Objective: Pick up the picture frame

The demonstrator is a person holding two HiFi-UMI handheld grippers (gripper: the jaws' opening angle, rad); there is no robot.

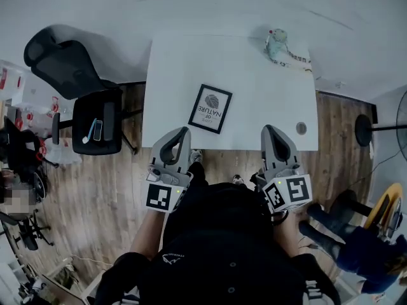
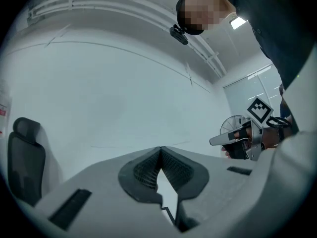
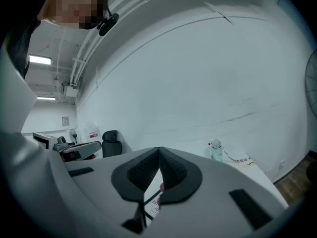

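A black picture frame with a white "NATURE" print lies flat left of centre on a white rectangular desk, toward its lower edge in the head view. The left tongs and right tongs, both pressed fully closed and gripping nothing, hover over that lower edge, clear of the frame. A pale bottle stands at the desk's upper right. A black mesh office chair sits at left.

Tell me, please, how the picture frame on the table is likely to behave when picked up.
The picture frame looks thin, with a black border: probably light and stiff. Lying flat on the smooth table, it may slide before an edge lifts.
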